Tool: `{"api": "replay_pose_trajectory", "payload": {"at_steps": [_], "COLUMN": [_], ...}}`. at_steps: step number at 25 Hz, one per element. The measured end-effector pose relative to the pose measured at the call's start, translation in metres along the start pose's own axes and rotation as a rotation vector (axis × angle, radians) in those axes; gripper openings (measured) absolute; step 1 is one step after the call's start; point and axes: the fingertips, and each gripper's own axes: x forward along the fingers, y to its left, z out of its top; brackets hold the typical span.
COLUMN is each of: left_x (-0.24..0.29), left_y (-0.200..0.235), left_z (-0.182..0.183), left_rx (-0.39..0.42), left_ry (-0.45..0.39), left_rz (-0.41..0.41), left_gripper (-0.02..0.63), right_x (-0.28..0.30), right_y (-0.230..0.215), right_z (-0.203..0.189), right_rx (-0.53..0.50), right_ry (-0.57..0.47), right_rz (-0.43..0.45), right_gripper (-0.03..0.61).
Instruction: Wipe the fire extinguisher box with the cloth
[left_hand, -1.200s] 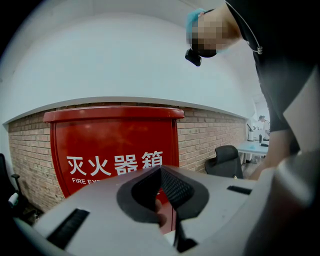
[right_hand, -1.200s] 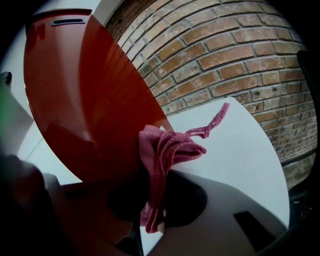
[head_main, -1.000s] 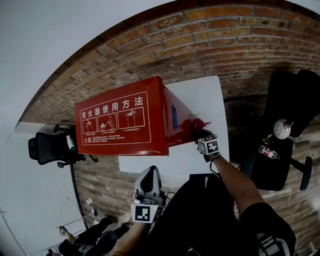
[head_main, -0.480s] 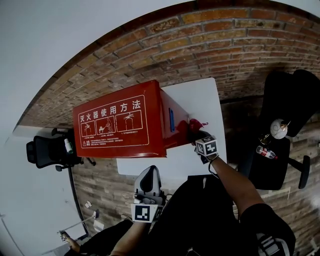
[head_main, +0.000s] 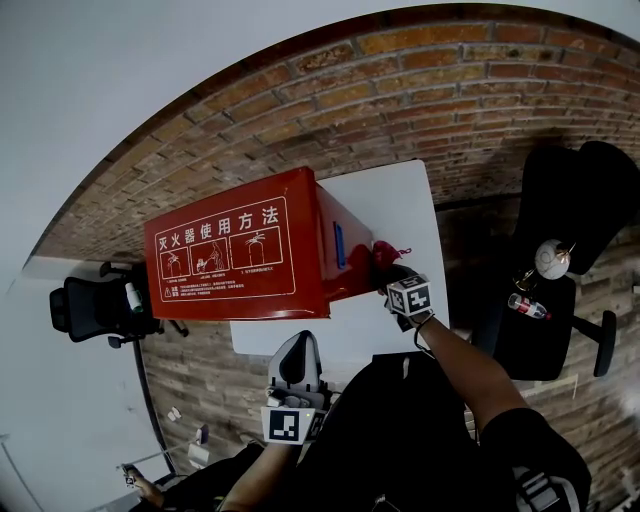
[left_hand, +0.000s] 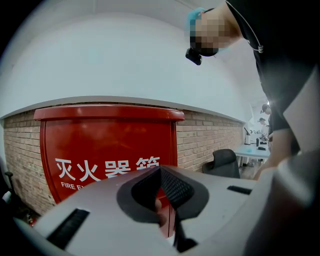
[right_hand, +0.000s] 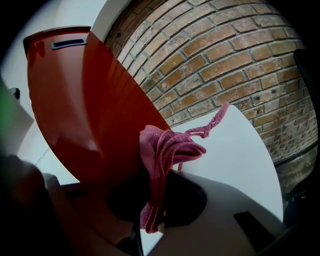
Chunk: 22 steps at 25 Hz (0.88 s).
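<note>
The red fire extinguisher box (head_main: 240, 250) with white Chinese print lies on a white table (head_main: 405, 205). Its glossy end panel (right_hand: 95, 115) carries a blue handle (head_main: 338, 246). My right gripper (right_hand: 150, 200) is shut on a pink cloth (right_hand: 167, 150), whose bunch touches the lower right of that end panel; in the head view the cloth (head_main: 385, 254) shows just beyond the right gripper (head_main: 395, 285). My left gripper (head_main: 295, 370) is held low at the near side of the box, empty, its jaws closed together (left_hand: 162, 210), facing the printed front (left_hand: 107, 150).
A brick wall (head_main: 400, 90) runs behind the table. A black office chair (head_main: 95, 305) stands at the left. At the right is a dark table (head_main: 545, 320) with a bottle (head_main: 527, 306) and a round white object (head_main: 550, 258). A person (left_hand: 285, 75) stands close on the right.
The right gripper with the cloth has shifted slightly down and left along the box's end panel. The left gripper has stayed where it was.
</note>
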Motion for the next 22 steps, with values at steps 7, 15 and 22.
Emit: {"api": "replay_pose_trajectory", "payload": {"at_steps": [7,15,22], "left_x": [0.003,0.004,0.005], "left_y": [-0.002,-0.004,-0.006], "left_z": [0.001,0.005,0.005], "left_rx": [-0.001,-0.001,0.002], "left_ry": [0.002,-0.012,-0.013], "left_rz": [-0.01,-0.02,-0.033], "left_gripper": [0.034,0.034,0.034], "right_x": [-0.006,-0.013,-0.023], "right_y": [0.006,0.013,0.026], "right_z": [0.006,0.014,0.027], "right_rx": [0.005,0.0,0.004], "right_ry": [-0.011,-0.025,-0.054], "right_rz": [0.012,0.03,0.066], "right_gripper": [0.069,0.069,0.069]}}
